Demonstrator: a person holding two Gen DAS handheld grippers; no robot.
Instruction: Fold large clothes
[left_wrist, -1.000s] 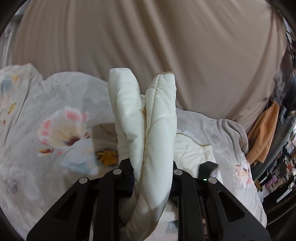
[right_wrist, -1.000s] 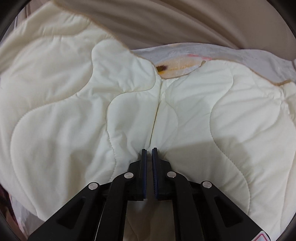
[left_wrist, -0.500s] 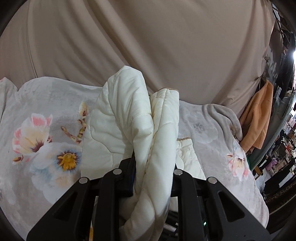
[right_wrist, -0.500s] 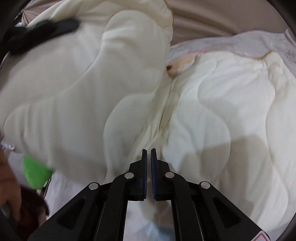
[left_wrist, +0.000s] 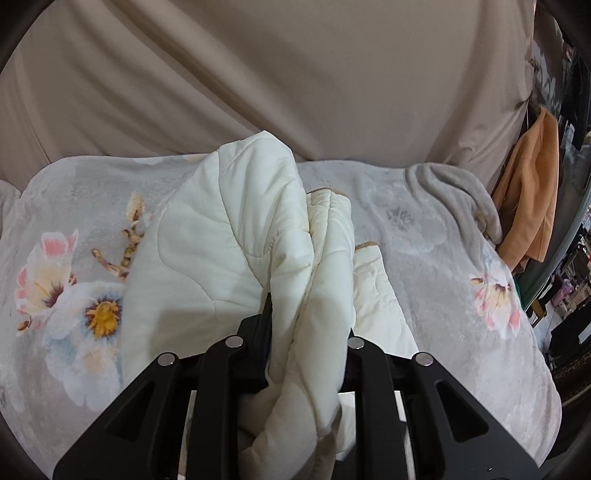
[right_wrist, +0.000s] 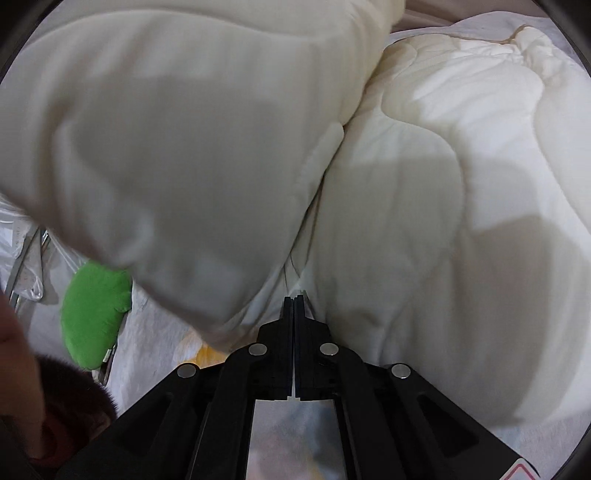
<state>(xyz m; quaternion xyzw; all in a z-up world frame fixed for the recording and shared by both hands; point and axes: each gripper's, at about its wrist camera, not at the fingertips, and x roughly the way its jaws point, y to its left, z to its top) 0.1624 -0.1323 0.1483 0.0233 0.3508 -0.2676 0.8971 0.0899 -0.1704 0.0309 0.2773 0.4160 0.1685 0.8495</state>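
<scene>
A cream quilted garment (left_wrist: 229, 229) rises in a thick bunch between the fingers of my left gripper (left_wrist: 306, 321), which is shut on it above the floral bed cover (left_wrist: 74, 258). The gripper's right finger is hidden behind the cloth. In the right wrist view the same cream garment (right_wrist: 424, 184) lies spread on the bed. A lifted, blurred flap of it (right_wrist: 166, 129) hangs over the left half. My right gripper (right_wrist: 294, 306) is shut, jaws pressed together at the crease under the flap. I see no cloth between them.
A beige curtain (left_wrist: 295, 74) backs the bed. A grey blanket (left_wrist: 450, 192) lies bunched at the far right corner, with an orange garment (left_wrist: 528, 206) hanging beyond. A green soft thing (right_wrist: 92, 314) and a person's hand with a dark furry cuff (right_wrist: 74, 398) sit at lower left.
My left gripper has carried its bunch of garment across the bed, and a wide flap has swung over the spread part. The right jaws have closed their small gap.
</scene>
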